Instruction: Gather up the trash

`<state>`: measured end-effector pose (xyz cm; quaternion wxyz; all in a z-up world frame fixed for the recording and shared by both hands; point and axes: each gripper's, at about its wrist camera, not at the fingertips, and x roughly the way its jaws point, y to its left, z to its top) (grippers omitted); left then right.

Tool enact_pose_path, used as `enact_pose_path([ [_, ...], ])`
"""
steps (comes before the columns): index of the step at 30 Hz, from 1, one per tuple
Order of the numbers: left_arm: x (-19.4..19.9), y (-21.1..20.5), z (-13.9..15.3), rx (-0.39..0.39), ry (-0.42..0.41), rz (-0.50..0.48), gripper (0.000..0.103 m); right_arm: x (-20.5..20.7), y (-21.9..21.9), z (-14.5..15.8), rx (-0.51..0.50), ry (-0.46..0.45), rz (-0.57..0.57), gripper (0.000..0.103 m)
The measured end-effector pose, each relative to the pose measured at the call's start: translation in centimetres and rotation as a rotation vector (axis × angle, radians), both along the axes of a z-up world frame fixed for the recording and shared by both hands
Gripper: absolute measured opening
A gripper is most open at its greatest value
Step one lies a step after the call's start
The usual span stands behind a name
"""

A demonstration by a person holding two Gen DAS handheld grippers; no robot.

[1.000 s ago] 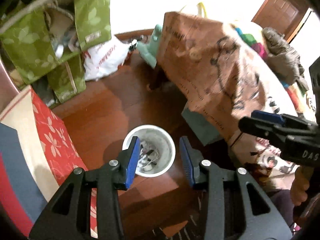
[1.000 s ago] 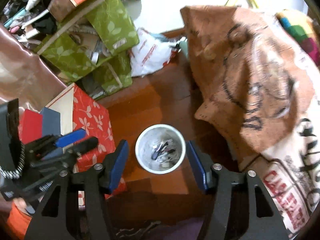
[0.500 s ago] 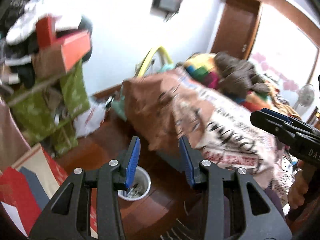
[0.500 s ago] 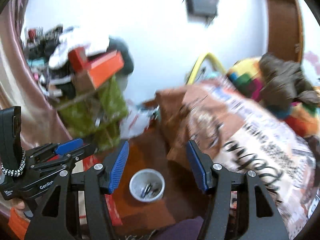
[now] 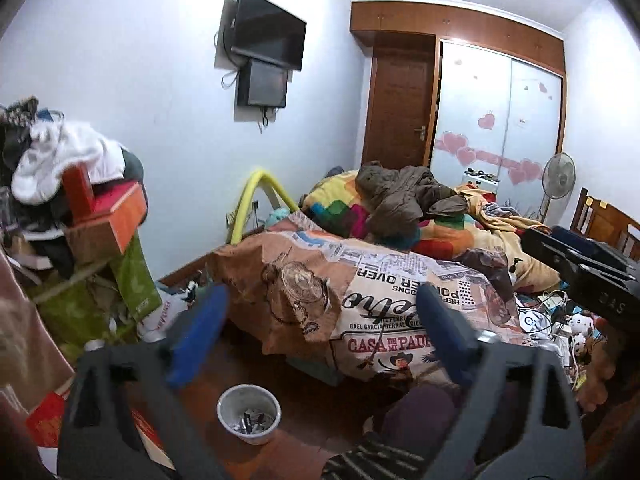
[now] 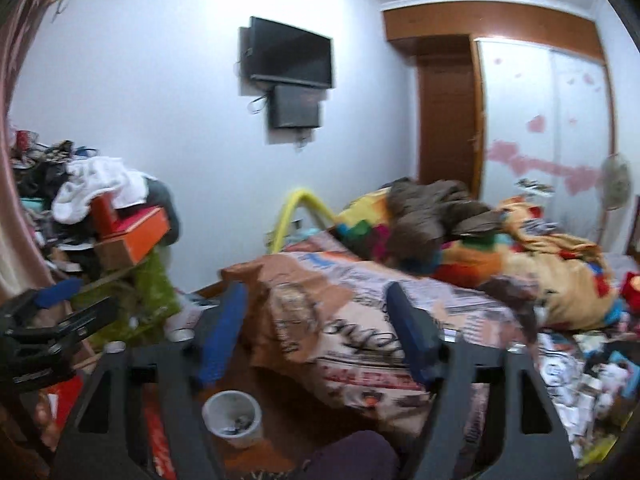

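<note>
I am holding left tool [image 5: 320, 340] & right tool [image 6: 316, 332] wide open, both empty, above small white round trash cup [image 5: 248, 414] on wooden floor [image 5: 312, 412].

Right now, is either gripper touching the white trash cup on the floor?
Apart. Left wrist view shows the white cup on the floor well below the open left gripper.

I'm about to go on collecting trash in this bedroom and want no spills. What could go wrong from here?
1. The white bin stands low on the floor beneath both open grippers, left gripper and right gripper; a careless step might tip it.
2. The pile of clothes and boxes at the left looks precarious; brushing it may topple things.
3. Cables and small items clutter the bed's right side, so a cable might get grabbed as trash.
</note>
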<state>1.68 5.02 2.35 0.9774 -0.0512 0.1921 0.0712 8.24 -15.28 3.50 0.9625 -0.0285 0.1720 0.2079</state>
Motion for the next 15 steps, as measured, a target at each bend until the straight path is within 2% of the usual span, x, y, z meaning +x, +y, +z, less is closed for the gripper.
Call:
enact_pose_path([
  [1,-0.4,-0.4,0.2,0.013,-0.011,0.001,0.099,-0.2,-0.4,0.1,0.01,-0.007,-0.022,0.096],
  [3,-1.0,-0.9,0.4,0.021,-0.016,-0.008,0.1,-0.6,-1.1,0.2,0.036,-0.008,-0.063,0.103],
  [7,-1.8,-1.1,0.3,-0.001,-0.025,-0.008,0.102,-1.7,-1.7,-0.2,0.04,-0.003,-0.1,0.103],
  [15,-3.1,-0.8,0.1,-0.017,-0.033,0.031,0.102,-3.2,-1.4,-1.0,-0.007,0.004,-0.075,0.103],
])
